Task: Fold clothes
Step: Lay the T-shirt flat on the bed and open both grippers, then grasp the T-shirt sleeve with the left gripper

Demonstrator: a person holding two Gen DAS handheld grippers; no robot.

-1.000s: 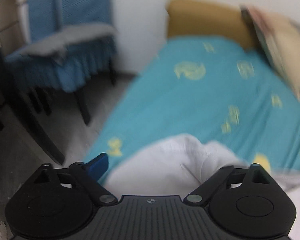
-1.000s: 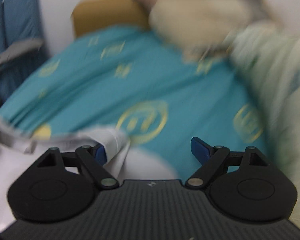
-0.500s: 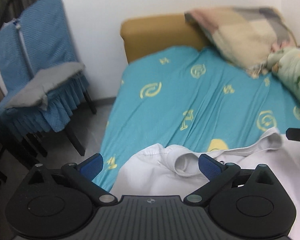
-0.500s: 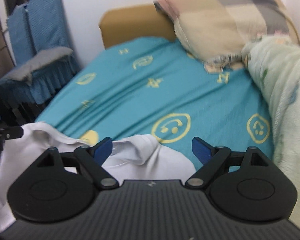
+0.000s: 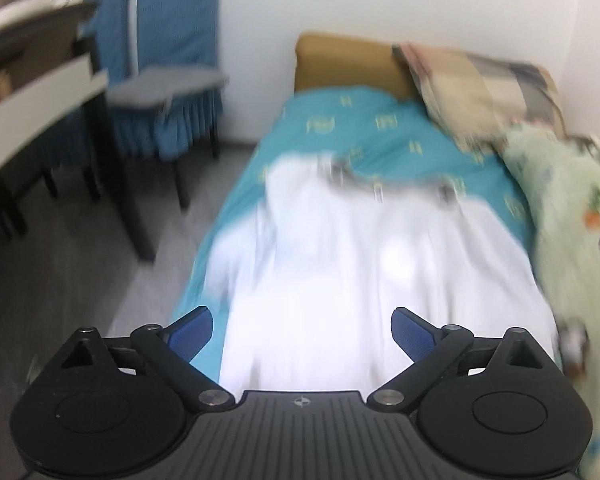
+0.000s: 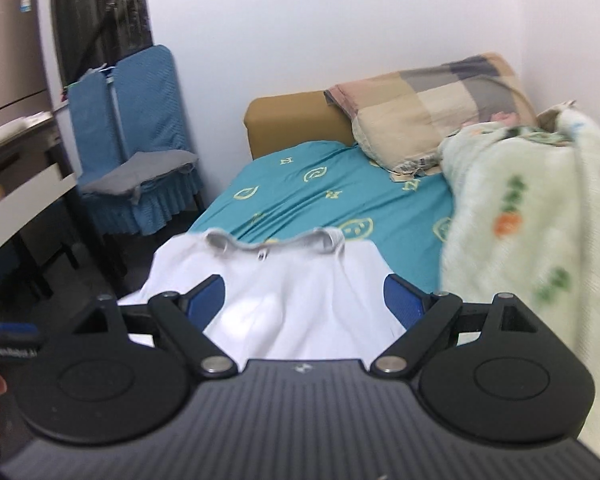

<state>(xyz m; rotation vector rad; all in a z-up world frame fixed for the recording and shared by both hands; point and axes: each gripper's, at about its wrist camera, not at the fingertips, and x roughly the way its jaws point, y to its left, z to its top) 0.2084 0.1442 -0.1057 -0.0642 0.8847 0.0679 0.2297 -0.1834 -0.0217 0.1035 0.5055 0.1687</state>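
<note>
White cotton-like fabric, a flat-laid white garment with a grey collar, lies spread on the teal bed sheet printed with yellow emblems, near the foot of the bed and toward its left edge as seen in both wrist views. The garment's long axis runs along the bed: the grey collar points away toward the mustard-coloured headboard, and the hem end lies nearest the operator. Both tools sit behind the hem end, looking forward and down over the cloth. The left hand-held gripper is released; its jaws have just been closing a little from a wider setting, with no fabric pinched between the blue pads, which hover above the cloth. The right hand-held gripper is likewise released, jaws spread wide, nothing clamped. In the left view the garment fills the space directly ahead, so the left tool appears the nearer to the left-hand side of the garment; that view is motion-blurred, so edges cannot be read exactly. The pale green fleece blanket with orange motifs lies just beside the garment's right side and may obstruct the right tool. The probable next step is a fold taken from one of the long side edges.
</note>
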